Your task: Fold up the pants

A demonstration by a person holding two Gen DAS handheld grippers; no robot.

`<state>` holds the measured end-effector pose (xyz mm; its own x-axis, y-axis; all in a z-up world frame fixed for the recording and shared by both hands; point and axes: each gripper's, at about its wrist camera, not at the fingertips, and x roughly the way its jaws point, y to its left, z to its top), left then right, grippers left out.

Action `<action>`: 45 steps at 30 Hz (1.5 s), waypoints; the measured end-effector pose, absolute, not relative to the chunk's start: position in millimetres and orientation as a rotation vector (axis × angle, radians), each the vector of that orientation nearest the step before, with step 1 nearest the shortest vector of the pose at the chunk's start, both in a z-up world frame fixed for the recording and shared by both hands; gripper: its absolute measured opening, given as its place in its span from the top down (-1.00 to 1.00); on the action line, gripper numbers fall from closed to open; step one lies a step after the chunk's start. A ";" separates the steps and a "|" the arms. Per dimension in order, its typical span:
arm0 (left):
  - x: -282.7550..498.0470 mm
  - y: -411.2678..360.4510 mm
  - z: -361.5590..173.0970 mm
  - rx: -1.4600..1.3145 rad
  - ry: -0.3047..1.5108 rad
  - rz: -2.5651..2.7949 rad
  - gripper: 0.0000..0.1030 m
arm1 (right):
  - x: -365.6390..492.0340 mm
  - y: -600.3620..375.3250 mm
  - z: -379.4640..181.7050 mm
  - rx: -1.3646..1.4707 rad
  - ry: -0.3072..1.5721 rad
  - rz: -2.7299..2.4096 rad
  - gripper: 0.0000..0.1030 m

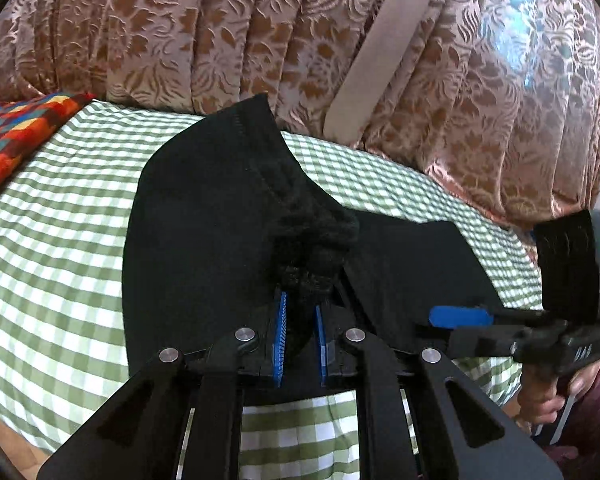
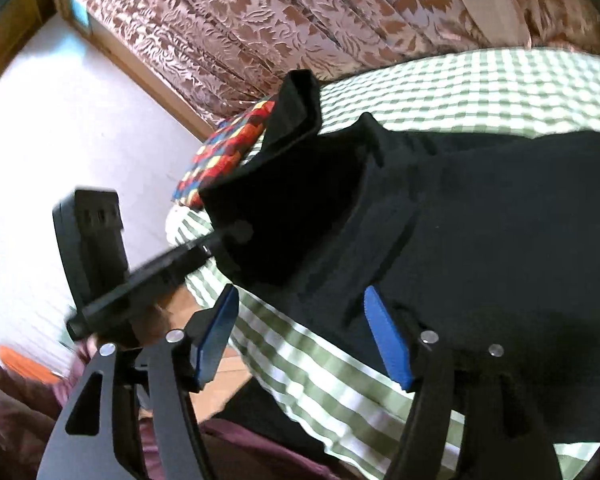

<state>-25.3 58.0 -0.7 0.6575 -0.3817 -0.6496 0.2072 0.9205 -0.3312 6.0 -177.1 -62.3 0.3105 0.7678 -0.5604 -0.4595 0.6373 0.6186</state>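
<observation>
Black pants (image 1: 204, 216) lie on the green-checked bed. My left gripper (image 1: 300, 320) is shut on a bunched fold of the pants and holds it lifted, so a flap of cloth stands up toward the curtain. In the right wrist view the pants (image 2: 480, 208) spread across the bed, with the lifted flap (image 2: 296, 120) at the left. My right gripper (image 2: 304, 332) is open, its blue pads on either side of the pants' near edge at the bed's edge. It also shows in the left wrist view (image 1: 460, 317), at the pants' right edge.
The bed has a green-and-white checked sheet (image 1: 60, 240). A multicoloured pillow (image 1: 16, 136) lies at its far left end. A brown floral curtain (image 1: 220, 32) hangs behind the bed. The white wall (image 2: 60, 120) and wooden floor (image 2: 220, 372) lie beside the bed.
</observation>
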 end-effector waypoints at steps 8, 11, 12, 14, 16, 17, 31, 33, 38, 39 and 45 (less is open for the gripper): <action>-28.1 53.9 -1.6 -0.207 0.782 -0.323 0.78 | 53.8 -144.9 -56.5 0.505 1.020 0.944 -0.51; -28.7 50.1 -1.9 -0.177 0.780 -0.320 0.78 | 77.3 -129.7 -52.4 0.561 1.045 0.941 -0.53; -29.0 49.0 -2.1 -0.172 0.781 -0.320 0.78 | 84.6 -126.4 -51.4 0.577 1.051 0.941 -0.54; -28.2 47.2 -3.0 -0.157 0.785 -0.314 0.78 | 96.9 -120.0 -52.0 0.613 1.073 0.939 -0.55; -28.6 45.5 -3.8 -0.149 0.786 -0.312 0.78 | 108.7 -111.9 -55.0 0.613 1.103 0.914 -0.55; -28.9 44.6 -4.2 -0.142 0.785 -0.310 0.78 | 113.4 -108.0 -56.5 0.607 1.113 0.896 -0.55; -27.3 43.0 -7.7 -0.114 0.800 -0.292 0.78 | 123.6 -84.3 -64.1 0.457 1.147 0.851 0.72; -28.2 43.4 -7.2 -0.111 0.798 -0.291 0.78 | 122.8 -84.6 -62.6 0.454 1.140 0.849 0.74; -35.0 52.2 -1.0 -0.131 0.795 -0.344 0.37 | 121.0 -83.9 -58.9 0.463 1.126 0.860 0.74; -38.6 56.9 2.1 -0.153 0.795 -0.379 0.22 | 120.9 -84.4 -58.1 0.465 1.123 0.860 0.74; -61.2 132.0 22.7 -0.410 0.732 -0.421 0.08 | 116.1 -86.8 -44.8 0.470 1.099 0.878 0.74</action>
